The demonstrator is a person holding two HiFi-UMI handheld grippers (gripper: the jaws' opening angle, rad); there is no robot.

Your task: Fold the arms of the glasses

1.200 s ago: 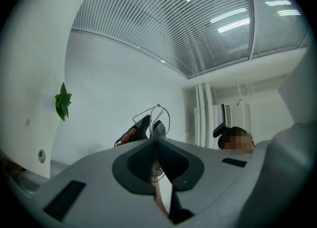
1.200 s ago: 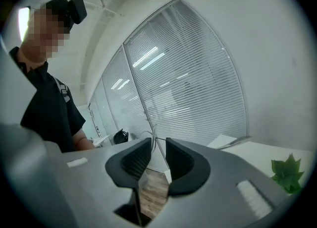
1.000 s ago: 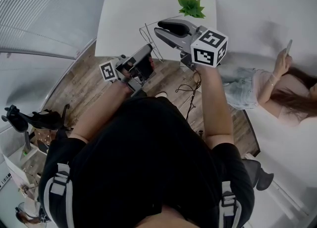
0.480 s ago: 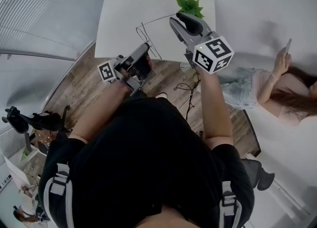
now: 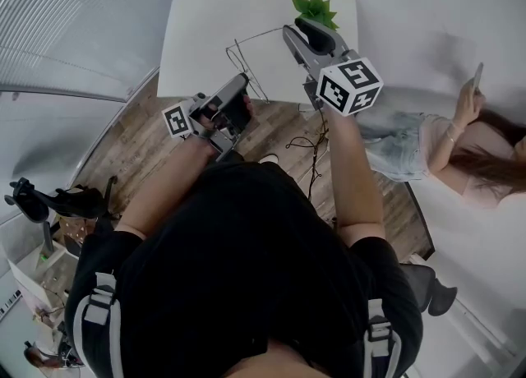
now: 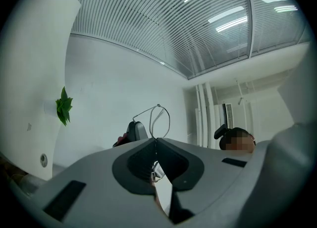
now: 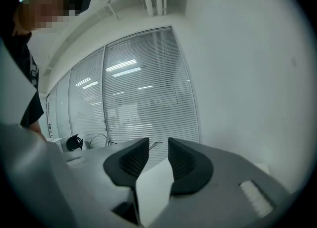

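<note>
glasses (image 6: 159, 121): thin wire frame, so i'd call them light, springy and easy to bend. they're held in the air over the near edge of the bench (image 5: 214, 15), upper centre of the head view. left gripper (image 6: 155, 142) fingers are clenched on the frame wire. right gripper (image 7: 158, 147) fingers are released; they've just been opening and nothing is between them. best to push the arm gently, close to the hinge. plant (image 5: 314, 11) sits just past the right gripper, and i see nothing blocking the fold.

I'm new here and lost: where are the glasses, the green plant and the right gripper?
glasses (image 6: 160, 122): left gripper view, lens middle.
green plant (image 5: 316, 11): head view, leaves.
right gripper (image 7: 157, 145): right gripper view, between its tips.
</note>
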